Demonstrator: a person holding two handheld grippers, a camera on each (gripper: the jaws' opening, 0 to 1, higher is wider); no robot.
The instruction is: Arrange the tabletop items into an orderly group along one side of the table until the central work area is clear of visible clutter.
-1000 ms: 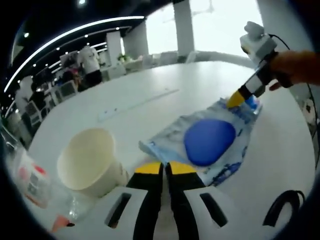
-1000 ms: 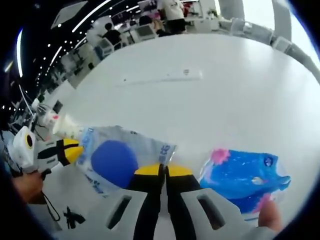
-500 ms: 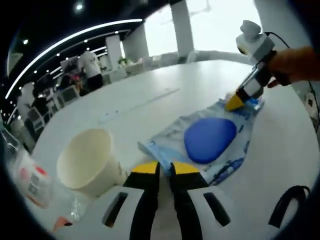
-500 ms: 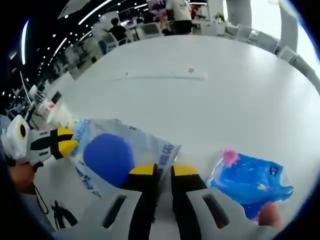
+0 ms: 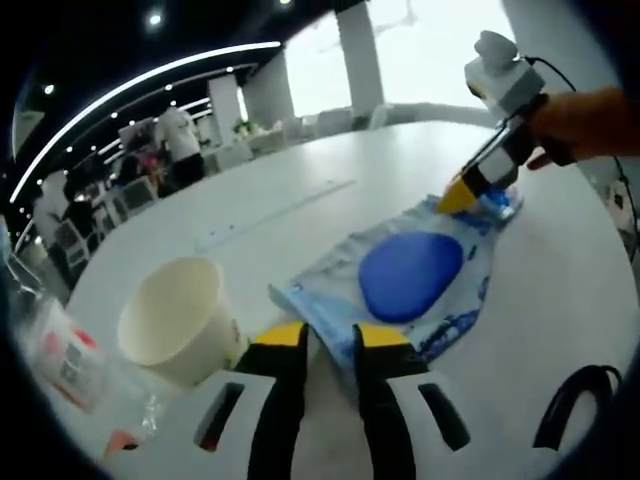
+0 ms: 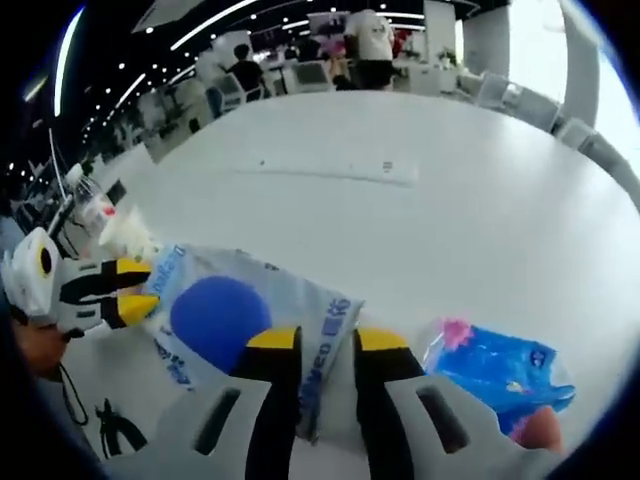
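A clear plastic packet with a round blue pad (image 5: pixel 410 275) lies flat on the white table (image 5: pixel 300 170). My left gripper (image 5: pixel 331 336) is open, and the packet's near edge lies between its yellow-tipped jaws. My right gripper (image 6: pixel 326 340) is open too, with the packet's (image 6: pixel 225 318) opposite corner between its jaws. In the left gripper view the right gripper (image 5: pixel 470 187) is at the packet's far end. In the right gripper view the left gripper (image 6: pixel 133 290) is at the other end. A bright blue patterned packet (image 6: pixel 500 365) lies right of my right gripper, with a fingertip at its edge.
A cream paper cup (image 5: pixel 175 320) stands upright left of my left gripper, with a clear labelled bottle (image 5: pixel 65 355) beyond it. A long pale strip (image 5: pixel 275 205) lies mid-table. A black cable (image 5: pixel 575 400) loops at the lower right. People and chairs are far behind the table.
Both grippers, shut a second ago, have opened their jaws around the ends of the blue-pad packet. The packet lies much as before.
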